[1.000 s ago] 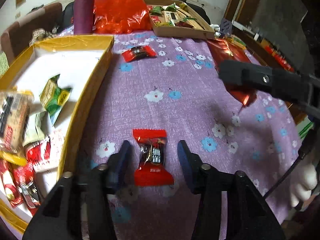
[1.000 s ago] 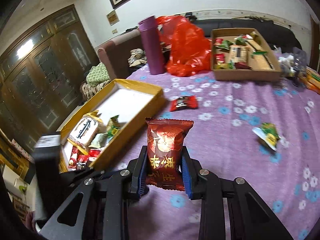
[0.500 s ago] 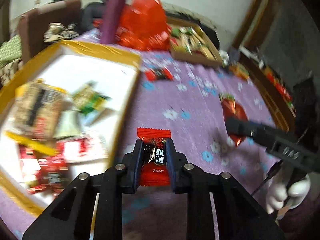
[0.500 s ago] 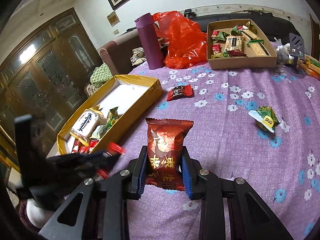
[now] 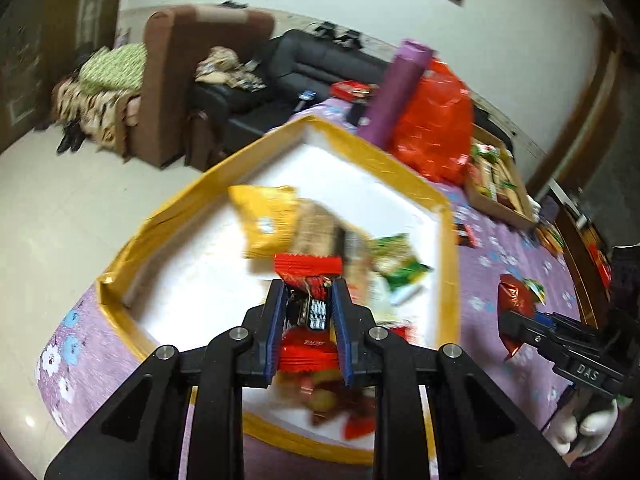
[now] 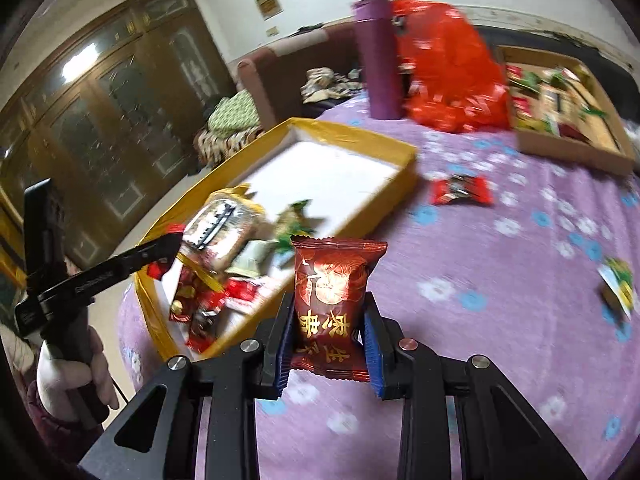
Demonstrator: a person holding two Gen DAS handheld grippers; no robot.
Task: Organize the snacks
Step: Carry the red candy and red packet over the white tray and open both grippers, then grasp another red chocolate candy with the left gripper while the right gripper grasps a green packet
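My left gripper [image 5: 309, 312] is shut on a small red wrapped candy [image 5: 308, 268] and holds it above the yellow-rimmed white box [image 5: 344, 148], over several snacks that lie inside. The left gripper also shows in the right wrist view [image 6: 164, 256], over the box's near end. My right gripper [image 6: 329, 340] is shut on a dark red snack packet with gold print [image 6: 332, 292], held upright above the purple cloth just right of the box [image 6: 400, 176]. The packet also shows in the left wrist view [image 5: 514, 300].
A red candy [image 6: 460, 190] and a green-white packet [image 6: 618, 284] lie loose on the purple flowered tablecloth [image 6: 500, 320]. A purple flask [image 6: 378, 56], a red plastic bag [image 6: 448, 72] and a cardboard tray of snacks [image 6: 568, 136] stand at the back. A sofa [image 5: 320, 72] is beyond.
My left gripper closed on the red candy, lifted it off the cloth and carried it left over the yellow box. My right gripper kept its packet and moved closer to the box.
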